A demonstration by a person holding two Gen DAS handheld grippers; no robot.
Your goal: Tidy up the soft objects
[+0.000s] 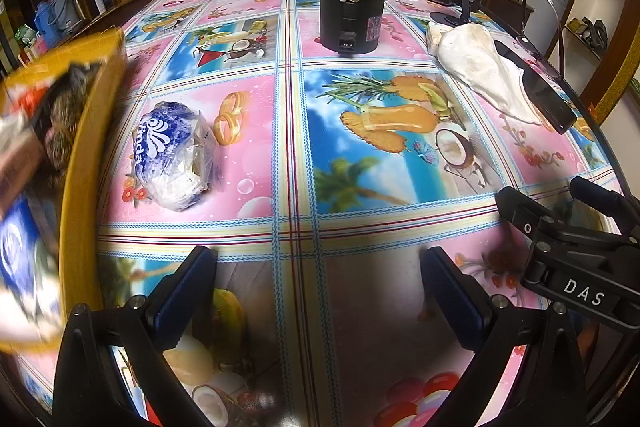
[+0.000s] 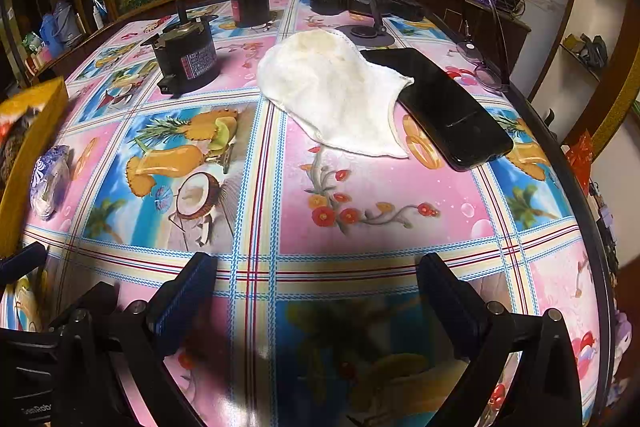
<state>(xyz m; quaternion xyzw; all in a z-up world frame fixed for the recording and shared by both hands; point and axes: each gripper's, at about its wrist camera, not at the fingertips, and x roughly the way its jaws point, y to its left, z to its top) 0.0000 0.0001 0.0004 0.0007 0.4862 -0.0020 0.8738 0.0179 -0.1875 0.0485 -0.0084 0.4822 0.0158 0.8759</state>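
Gaping wide, both grippers point(image 1: 318, 291) point(image 2: 318, 297) empty.

Left claw point(image 1: 318, 291) open, empty; tissue pack point(image 1: 174, 157) beside yellow box point(image 1: 86, 155).

A glossy plastic tablecloth point(image 2: 360, 195) carries a rough white cloth point(image 2: 340, 95), a crinkled plastic tissue pack point(image 1: 176, 155) and a glossy phone point(image 2: 440, 103).

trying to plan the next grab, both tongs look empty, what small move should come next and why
Probably ease the left tongs forward and left toward the blue-and-white tissue pack. They are open and empty, the pack lies alone beside the yellow box that already holds soft things, and the white cloth partly covers a phone.
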